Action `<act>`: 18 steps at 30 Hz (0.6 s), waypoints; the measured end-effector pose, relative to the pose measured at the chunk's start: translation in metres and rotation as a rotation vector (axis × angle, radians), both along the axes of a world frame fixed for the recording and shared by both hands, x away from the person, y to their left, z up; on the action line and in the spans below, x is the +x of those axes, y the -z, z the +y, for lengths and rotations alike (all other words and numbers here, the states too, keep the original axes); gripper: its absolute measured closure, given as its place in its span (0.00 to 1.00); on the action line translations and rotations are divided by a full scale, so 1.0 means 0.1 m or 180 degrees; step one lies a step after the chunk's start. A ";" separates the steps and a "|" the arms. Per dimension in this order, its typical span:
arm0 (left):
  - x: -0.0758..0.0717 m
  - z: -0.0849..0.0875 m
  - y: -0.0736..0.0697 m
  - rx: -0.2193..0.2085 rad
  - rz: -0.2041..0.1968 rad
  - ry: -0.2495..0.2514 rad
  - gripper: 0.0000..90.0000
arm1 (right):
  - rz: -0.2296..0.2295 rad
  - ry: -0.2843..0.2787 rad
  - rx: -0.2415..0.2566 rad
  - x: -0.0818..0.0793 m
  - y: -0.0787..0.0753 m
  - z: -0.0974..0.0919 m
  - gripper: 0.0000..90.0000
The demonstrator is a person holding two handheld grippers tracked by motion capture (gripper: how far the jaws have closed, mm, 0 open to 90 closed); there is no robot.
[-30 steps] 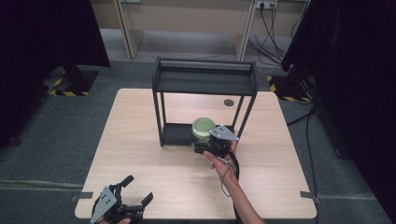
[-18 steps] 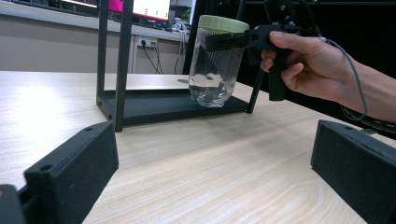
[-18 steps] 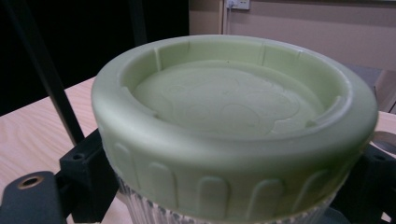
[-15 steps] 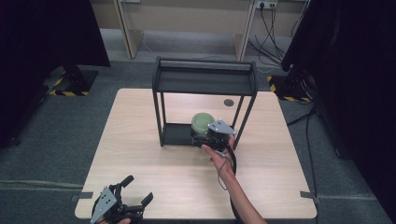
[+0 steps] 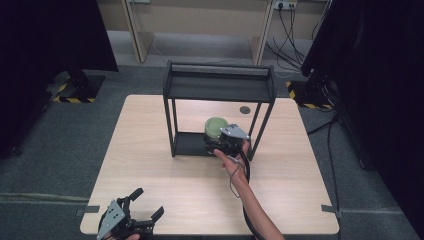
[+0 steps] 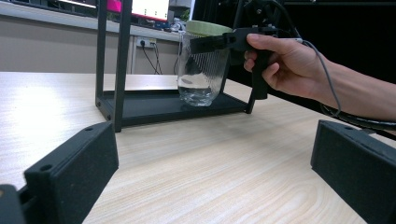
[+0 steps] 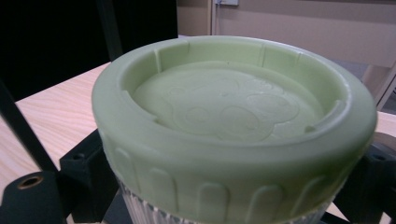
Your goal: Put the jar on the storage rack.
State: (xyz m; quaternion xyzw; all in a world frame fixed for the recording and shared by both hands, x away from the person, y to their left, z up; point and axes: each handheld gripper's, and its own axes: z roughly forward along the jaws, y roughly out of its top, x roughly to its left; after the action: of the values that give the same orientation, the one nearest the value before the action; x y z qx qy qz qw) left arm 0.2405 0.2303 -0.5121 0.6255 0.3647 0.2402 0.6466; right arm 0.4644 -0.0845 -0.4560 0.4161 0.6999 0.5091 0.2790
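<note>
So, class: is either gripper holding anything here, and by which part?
The right gripper grips the clear ribbed glass jar with the pale green lid just under its lid, on the black metal rack's lower shelf. The left gripper holds nothing.

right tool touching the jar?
Touching. In the left gripper view the right tool has its jaws clamped on the glass jar just under the green lid. In the right gripper view both jaws flank the jar beneath the lid.
</note>
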 end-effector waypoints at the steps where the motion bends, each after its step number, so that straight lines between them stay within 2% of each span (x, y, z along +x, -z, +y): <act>1: 0.00 0.00 0.00 -0.0001 0.0000 0.0001 0.00 | -0.0008 0.0008 -0.0004 0.01 0.00 0.00 0.13; 8: 0.00 0.00 0.00 0.0001 -0.0003 0.0004 0.00 | 0.0013 0.0061 -0.0029 0.09 0.05 0.00 0.13; 18: 0.00 0.00 0.00 0.0014 -0.0006 0.0010 0.00 | -0.0014 0.0020 -0.0027 0.10 0.07 0.00 0.12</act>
State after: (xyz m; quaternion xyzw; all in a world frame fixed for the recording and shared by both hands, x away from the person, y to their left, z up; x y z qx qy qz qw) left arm 0.2401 0.2301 -0.5118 0.6272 0.3627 0.2405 0.6459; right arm 0.4748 -0.0842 -0.4632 0.4160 0.7001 0.5062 0.2838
